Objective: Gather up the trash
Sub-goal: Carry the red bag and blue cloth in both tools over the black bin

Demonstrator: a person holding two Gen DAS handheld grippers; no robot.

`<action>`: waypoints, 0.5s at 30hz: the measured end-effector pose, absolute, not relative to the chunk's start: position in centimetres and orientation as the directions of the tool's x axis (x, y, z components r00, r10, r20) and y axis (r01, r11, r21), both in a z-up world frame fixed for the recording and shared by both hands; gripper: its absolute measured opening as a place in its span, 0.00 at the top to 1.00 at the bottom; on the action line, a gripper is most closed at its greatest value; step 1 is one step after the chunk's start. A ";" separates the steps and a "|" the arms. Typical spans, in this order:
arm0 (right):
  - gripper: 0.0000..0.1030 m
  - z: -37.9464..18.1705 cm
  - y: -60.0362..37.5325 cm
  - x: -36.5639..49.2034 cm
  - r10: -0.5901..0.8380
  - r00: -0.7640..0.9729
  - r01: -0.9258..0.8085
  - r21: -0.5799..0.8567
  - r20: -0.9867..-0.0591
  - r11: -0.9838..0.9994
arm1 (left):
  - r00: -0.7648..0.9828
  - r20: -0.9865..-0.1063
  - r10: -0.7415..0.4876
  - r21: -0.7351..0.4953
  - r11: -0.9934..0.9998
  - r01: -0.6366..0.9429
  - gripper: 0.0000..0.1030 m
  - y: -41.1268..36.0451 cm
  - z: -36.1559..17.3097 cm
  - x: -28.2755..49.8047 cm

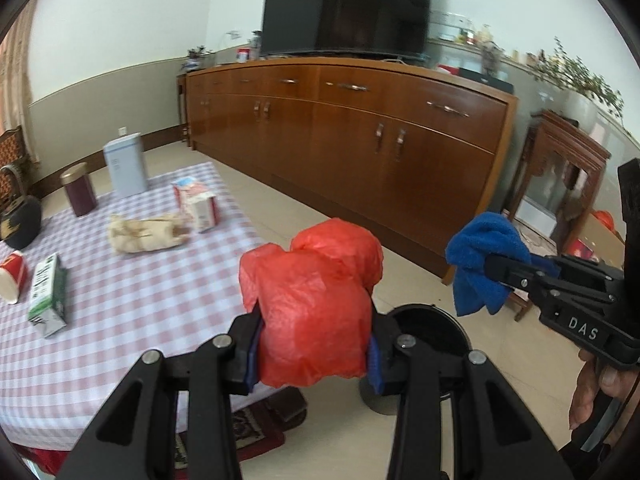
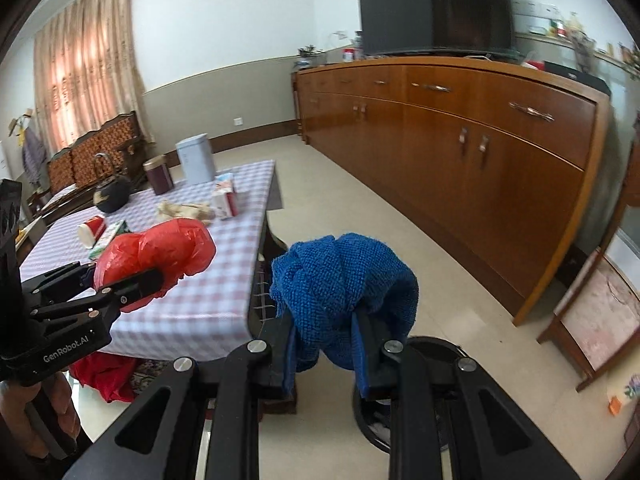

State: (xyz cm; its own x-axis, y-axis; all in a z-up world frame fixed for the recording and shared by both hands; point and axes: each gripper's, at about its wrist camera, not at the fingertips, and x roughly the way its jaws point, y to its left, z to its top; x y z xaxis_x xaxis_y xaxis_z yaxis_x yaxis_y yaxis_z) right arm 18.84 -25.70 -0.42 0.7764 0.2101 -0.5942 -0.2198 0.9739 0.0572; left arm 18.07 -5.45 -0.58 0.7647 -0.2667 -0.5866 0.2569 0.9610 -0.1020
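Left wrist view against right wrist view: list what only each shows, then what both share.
Only left: the plant at right and the DAS mark on the right gripper.
Only right: the curtain and wooden bench.
Both: left gripper shut on the red bag, the blue cloth in the right gripper, checked table, TV, bin.

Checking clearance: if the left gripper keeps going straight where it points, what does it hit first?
Probably the round black bin on the floor just beyond the left gripper, which is clamped on a crumpled red plastic bag. Depth is unclear; it may pass over the rim.
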 end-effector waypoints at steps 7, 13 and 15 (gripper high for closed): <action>0.76 -1.6 -30.0 17.6 0.151 0.773 -0.148 0.057 -0.616 0.987 | 0.725 -0.606 -0.327 -0.105 0.937 0.334 0.60 -9.7 -1.6 18.4; 0.76 -3.5 -33.3 17.2 0.106 0.750 -0.089 0.059 -0.653 0.994 | 0.676 -0.634 -0.374 -0.108 0.909 0.402 0.60 -13.4 -3.3 18.7; 0.76 -4.5 -34.4 17.2 0.096 0.738 -0.074 0.061 -0.668 0.995 | 0.658 -0.646 -0.387 -0.110 0.900 0.421 0.60 -14.6 -4.0 18.8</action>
State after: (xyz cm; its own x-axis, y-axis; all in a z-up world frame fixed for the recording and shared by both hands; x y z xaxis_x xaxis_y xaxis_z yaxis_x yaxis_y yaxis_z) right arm 17.19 -34.36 -4.45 0.7381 0.0961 -0.6678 -0.0743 0.9954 0.0611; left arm 18.82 -14.59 -4.04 0.6579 -0.3872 -0.6459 0.4214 0.9001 -0.1103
